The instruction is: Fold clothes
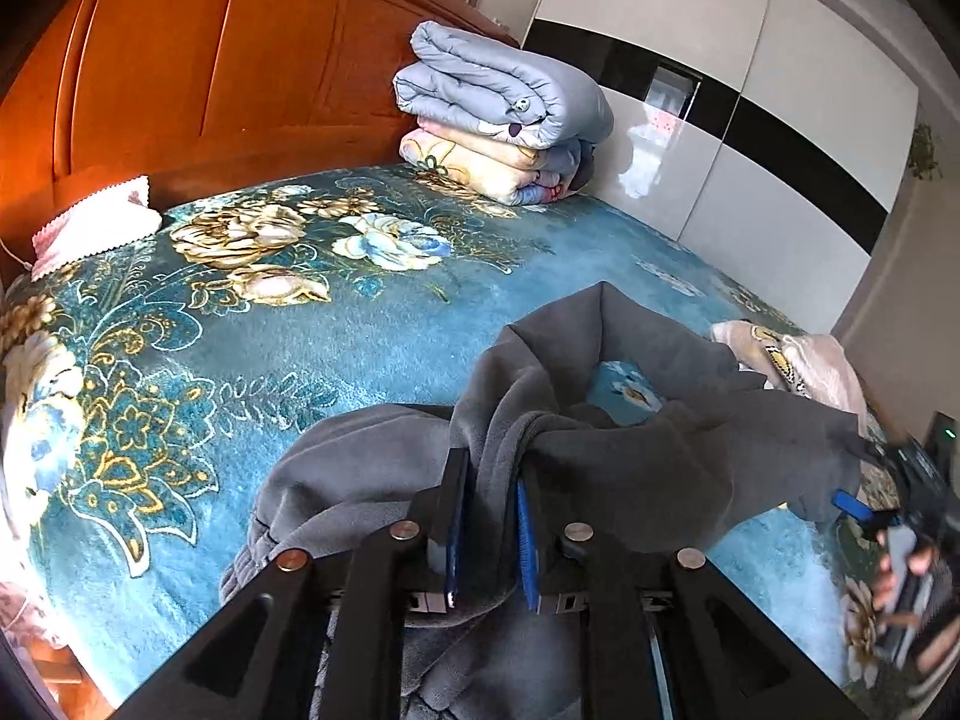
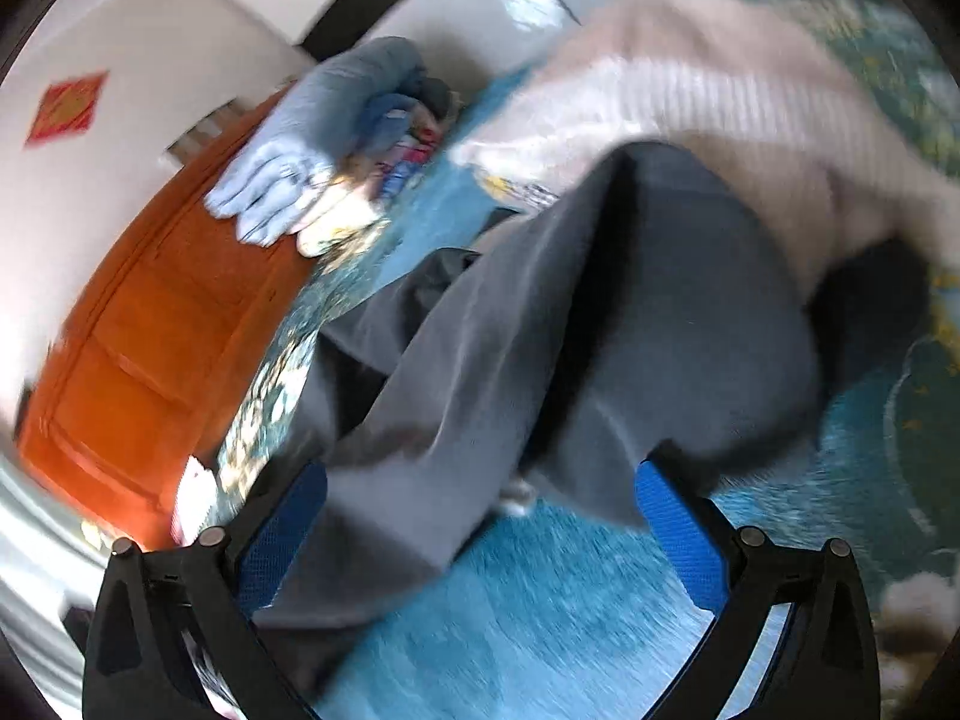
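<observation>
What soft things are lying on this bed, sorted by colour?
Grey garment, held in the left tongs: 1
Pale pink garment: 1
Blue-grey folded quilt: 1
Floral folded blanket: 1
Pink-white cloth: 1
Total: 5

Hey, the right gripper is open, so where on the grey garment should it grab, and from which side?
Probably the loose grey edge lying between the open right gripper, approached straight ahead along the blue bedspread. The grey garment drapes there as a thin flap, easier to pinch than the bunched folds behind. The left gripper already clamps a gathered ridge, so this gives a second hold.
</observation>
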